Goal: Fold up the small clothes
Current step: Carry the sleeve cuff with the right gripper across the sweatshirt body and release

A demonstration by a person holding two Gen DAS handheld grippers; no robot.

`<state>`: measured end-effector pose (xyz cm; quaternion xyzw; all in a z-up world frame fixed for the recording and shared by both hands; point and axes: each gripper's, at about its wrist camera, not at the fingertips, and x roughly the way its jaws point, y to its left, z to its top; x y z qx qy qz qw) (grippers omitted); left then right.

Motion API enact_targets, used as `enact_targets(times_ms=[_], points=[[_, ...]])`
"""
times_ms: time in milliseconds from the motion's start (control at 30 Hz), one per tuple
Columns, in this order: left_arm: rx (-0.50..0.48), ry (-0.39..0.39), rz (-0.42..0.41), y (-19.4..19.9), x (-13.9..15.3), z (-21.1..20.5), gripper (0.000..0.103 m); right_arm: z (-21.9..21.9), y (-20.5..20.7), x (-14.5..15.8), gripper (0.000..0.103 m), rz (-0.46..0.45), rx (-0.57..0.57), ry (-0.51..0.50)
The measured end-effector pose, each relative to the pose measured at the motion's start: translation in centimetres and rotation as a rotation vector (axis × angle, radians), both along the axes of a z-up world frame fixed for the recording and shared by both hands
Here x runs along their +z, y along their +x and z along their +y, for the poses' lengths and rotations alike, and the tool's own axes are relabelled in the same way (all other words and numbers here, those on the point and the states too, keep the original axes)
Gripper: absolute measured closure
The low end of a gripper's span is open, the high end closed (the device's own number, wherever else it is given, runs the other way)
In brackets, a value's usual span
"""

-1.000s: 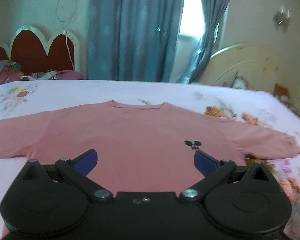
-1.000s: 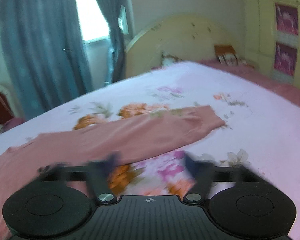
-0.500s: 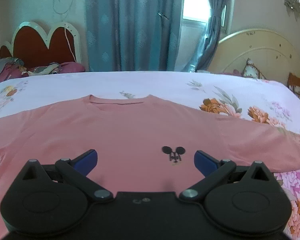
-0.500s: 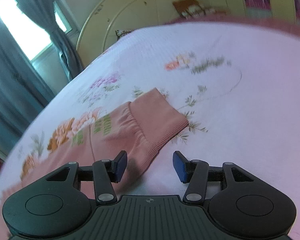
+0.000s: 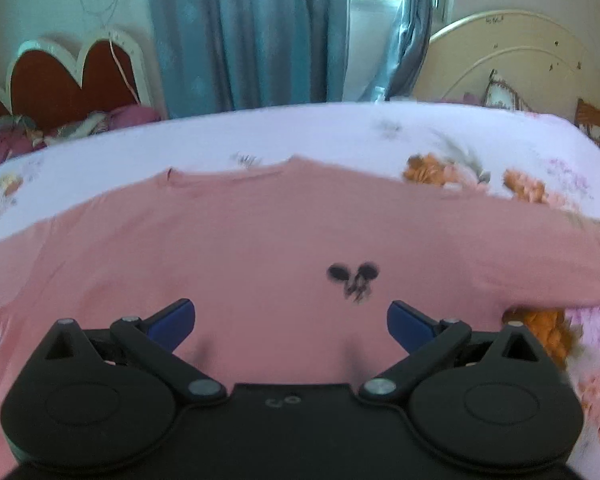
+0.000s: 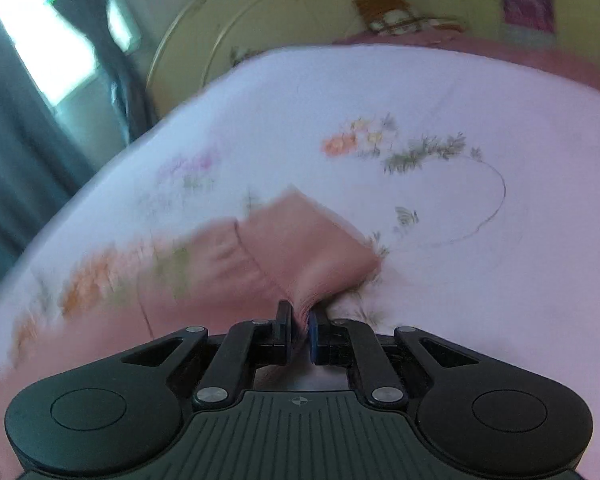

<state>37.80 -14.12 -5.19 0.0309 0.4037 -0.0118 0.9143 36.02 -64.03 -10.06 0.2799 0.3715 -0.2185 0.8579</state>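
Note:
A pink long-sleeved shirt (image 5: 240, 248) with a small black mouse motif (image 5: 354, 280) lies flat on the floral bedsheet (image 5: 340, 136), neckline away from me. My left gripper (image 5: 290, 318) hovers open over the shirt's lower front, blue pads wide apart with nothing between them. In the right wrist view the shirt's sleeve cuff (image 6: 300, 240) lies on the sheet (image 6: 440, 120), and my right gripper (image 6: 299, 318) is shut on the cuff's near edge, the ribbed fabric pinched between the pads.
A cream headboard (image 5: 512, 56) stands at the right of the bed and a red scalloped headboard (image 5: 68, 76) at the left with bedding piled by it. Blue curtains (image 5: 236, 32) hang behind. The sheet stretches bare to the right of the cuff.
The right gripper came down onto the sleeve cuff and shut on it. The left gripper shifted over the shirt, so the mouse motif now sits between its open fingers.

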Motion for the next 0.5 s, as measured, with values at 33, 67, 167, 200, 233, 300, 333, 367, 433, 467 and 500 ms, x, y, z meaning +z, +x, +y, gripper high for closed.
enact_targets(times_ms=[33, 67, 167, 200, 233, 300, 333, 367, 433, 467, 500], points=[[0.003, -0.007, -0.001, -0.3, -0.1, 0.8, 0.001, 0.7, 0.2, 0.7, 0.096, -0.026, 0.013, -0.019], [0.009, -0.016, 0.001, -0.6, -0.2, 1.6, 0.001, 1.6, 0.5, 1.3, 0.096, -0.042, 0.032, -0.037], [0.046, -0.044, 0.018, -1.0, -0.8, 4.3, 0.001, 5.5, 1.8, 2.8, 0.096, -0.076, 0.120, -0.075], [0.049, -0.052, 0.025, -1.1, -1.0, 5.3, 0.001, 6.8, 2.3, 3.2, 0.096, -0.085, 0.151, -0.079], [0.052, -0.056, 0.029, -1.2, -1.2, 6.4, 0.001, 8.6, 2.8, 3.9, 0.096, -0.096, 0.188, -0.088], [0.050, -0.060, 0.032, -1.2, -1.5, 8.3, 0.001, 13.0, 4.0, 4.9, 0.096, -0.122, 0.273, -0.106], [0.049, -0.066, 0.036, -1.2, -1.6, 9.2, 0.001, 15.7, 4.5, 5.5, 0.096, -0.134, 0.323, -0.114], [0.045, -0.081, 0.041, -1.1, -1.6, 10.3, 0.001, 17.8, 5.1, 5.7, 0.096, -0.141, 0.361, -0.120], [0.035, -0.130, 0.050, -1.1, -1.6, 12.8, 0.001, 22.5, 6.2, 6.2, 0.096, -0.159, 0.438, -0.129], [0.031, -0.169, 0.055, -1.2, -1.5, 14.1, 0.001, 25.3, 6.6, 6.4, 0.096, -0.163, 0.480, -0.129], [0.032, -0.200, 0.057, -1.2, -1.5, 15.2, 0.001, 27.4, 7.3, 6.2, 0.096, -0.161, 0.514, -0.130]])
